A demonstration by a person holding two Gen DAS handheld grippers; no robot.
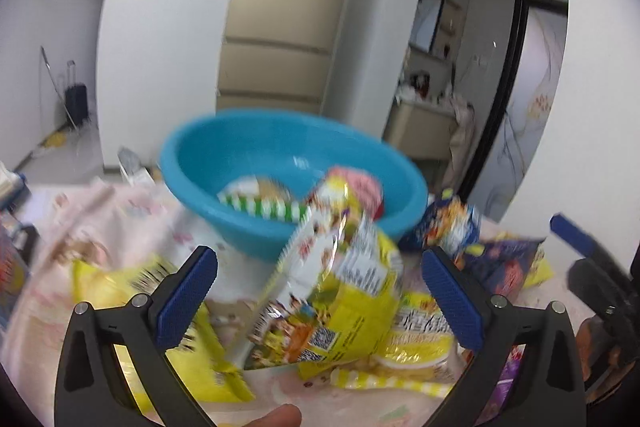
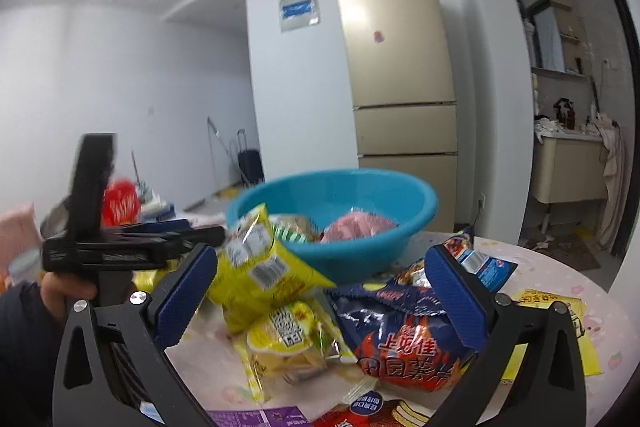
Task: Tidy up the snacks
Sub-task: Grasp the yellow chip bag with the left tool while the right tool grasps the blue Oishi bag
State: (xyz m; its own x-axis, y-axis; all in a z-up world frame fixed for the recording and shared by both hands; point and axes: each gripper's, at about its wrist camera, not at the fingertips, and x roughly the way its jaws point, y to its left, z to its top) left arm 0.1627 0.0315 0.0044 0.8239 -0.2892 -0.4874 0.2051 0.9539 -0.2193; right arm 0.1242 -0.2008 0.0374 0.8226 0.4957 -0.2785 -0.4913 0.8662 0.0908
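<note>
Yellow snack bag [image 1: 336,291] tilted, long axis rising toward blue basin [image 1: 208,163]; left gripper [image 1: 320,291] apart around it, right gripper [image 2: 320,291] apart, empty.

The left gripper [image 1: 318,291] stood with its blue-padded jaws spread wide, and a yellow snack bag [image 1: 336,291] hung tilted between them, touching neither pad as far as the blur let me tell. Behind it sat a blue basin [image 1: 240,163] on the pink tablecloth [image 1: 80,227], with a green-striped packet [image 1: 264,205] and a pink packet [image 1: 360,187] inside. More yellow packets [image 1: 416,339] lay underneath, and a dark blue chip bag [image 1: 452,223] lay beside the basin.
</note>
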